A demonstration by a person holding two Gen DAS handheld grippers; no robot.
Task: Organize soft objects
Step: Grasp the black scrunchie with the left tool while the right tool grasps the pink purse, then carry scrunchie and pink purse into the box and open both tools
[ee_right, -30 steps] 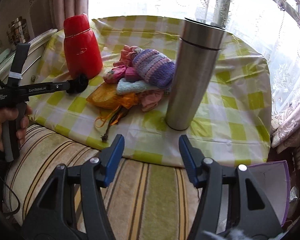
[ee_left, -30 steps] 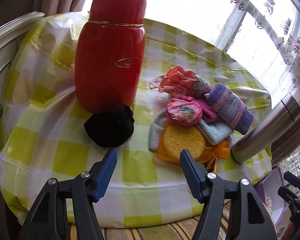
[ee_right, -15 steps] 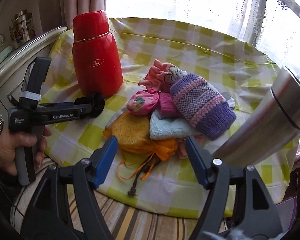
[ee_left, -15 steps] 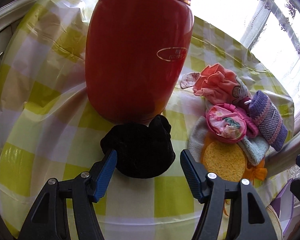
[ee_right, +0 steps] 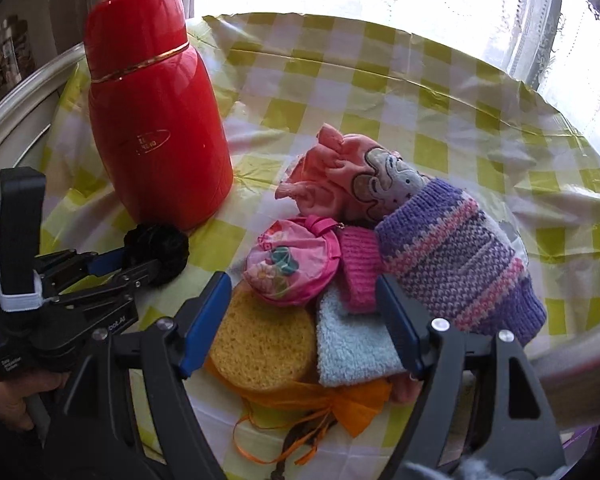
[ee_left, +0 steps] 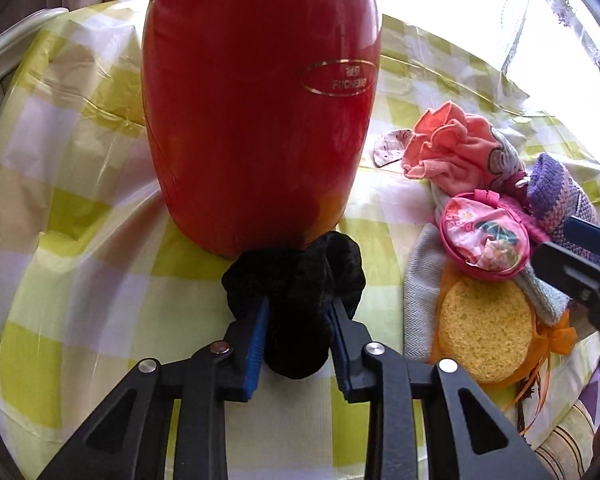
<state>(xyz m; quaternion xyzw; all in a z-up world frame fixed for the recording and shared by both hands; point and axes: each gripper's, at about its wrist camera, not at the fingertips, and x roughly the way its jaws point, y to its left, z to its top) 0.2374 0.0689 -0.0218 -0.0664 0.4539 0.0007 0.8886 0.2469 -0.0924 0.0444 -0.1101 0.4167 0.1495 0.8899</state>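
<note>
The left gripper [ee_left: 298, 316] has just been closing and its blue pads now pinch the black fuzzy bundle [ee_left: 300, 292], which lies on the checked worktop [ee_left: 80, 208] touching the foot of the red flask [ee_left: 260, 92]. The right gripper [ee_right: 302, 312] hangs wide open over the pile of soft things, holding nothing — yellow sponge [ee_right: 260, 344], light blue cloth [ee_right: 352, 344] and pink pouch [ee_right: 292, 266] lie between its fingers. The purple knit piece [ee_right: 460, 260] rests just beyond its right finger, and an orange ribbon bag [ee_right: 340, 400] sits under the sponge.

left hand-held gripper [ee_left: 296, 320] closed on black cloth [ee_left: 300, 280]
</note>
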